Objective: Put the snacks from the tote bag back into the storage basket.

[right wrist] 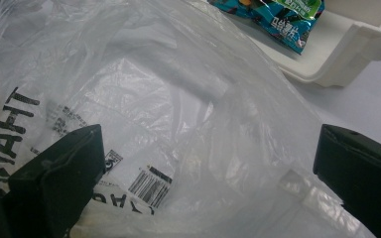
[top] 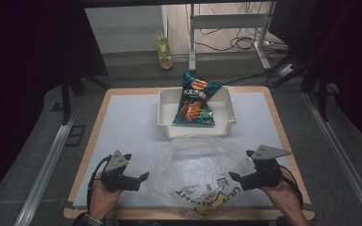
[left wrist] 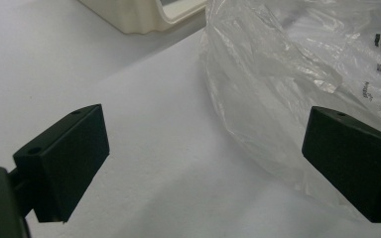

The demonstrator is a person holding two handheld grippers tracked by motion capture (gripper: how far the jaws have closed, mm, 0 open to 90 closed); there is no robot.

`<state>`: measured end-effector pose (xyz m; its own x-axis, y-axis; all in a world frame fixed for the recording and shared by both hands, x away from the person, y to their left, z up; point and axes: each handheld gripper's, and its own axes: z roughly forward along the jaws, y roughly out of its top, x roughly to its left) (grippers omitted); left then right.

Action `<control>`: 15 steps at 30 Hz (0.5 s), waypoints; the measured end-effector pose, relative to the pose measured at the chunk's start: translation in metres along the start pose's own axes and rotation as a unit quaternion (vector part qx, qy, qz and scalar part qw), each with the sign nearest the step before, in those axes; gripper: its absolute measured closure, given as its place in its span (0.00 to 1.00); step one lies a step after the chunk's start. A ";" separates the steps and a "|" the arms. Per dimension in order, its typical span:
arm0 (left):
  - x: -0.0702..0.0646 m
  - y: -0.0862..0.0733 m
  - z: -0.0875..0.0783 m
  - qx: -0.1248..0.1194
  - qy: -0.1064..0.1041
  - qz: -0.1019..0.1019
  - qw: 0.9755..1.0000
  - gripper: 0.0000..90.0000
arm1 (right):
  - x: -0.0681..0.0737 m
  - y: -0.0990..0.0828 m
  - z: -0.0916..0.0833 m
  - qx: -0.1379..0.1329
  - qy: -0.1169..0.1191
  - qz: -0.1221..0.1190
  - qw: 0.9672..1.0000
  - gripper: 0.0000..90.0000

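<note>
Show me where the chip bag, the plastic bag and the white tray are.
chip bag (top: 195,101): high view, middle of its front.
plastic bag (top: 195,167): high view, crinkled middle.
white tray (top: 227,115): high view, right wall.

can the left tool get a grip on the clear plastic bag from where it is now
Probably yes. The left tool is open, beside the crumpled clear plastic bag on the white table mat, with the bag's edge already by one jaw and nothing between them.

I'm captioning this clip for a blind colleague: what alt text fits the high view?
A person's two open grippers, left gripper and right gripper, flank a crumpled clear plastic bag on a white-topped table. Behind it, a chip bag leans in a white tray.
</note>
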<state>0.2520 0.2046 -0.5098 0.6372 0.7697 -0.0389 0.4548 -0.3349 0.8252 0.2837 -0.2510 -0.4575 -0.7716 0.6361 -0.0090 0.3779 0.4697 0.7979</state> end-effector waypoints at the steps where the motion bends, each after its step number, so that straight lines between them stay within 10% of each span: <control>1: 0.000 0.000 0.000 0.000 0.000 0.000 1.000 0.04 | 0.000 -0.001 -0.001 -0.001 -0.001 0.000 1.000 0.00; 15: -0.002 -0.005 -0.005 0.002 0.001 -0.002 1.000 0.04 | -0.001 -0.016 -0.016 -0.006 -0.018 0.008 1.000 0.00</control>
<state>0.2447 0.2075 -0.5111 0.6336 0.7726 -0.0405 0.4595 -0.3337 0.8231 0.2705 -0.2690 -0.4610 -0.7467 0.6649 -0.0173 0.3837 0.4519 0.8054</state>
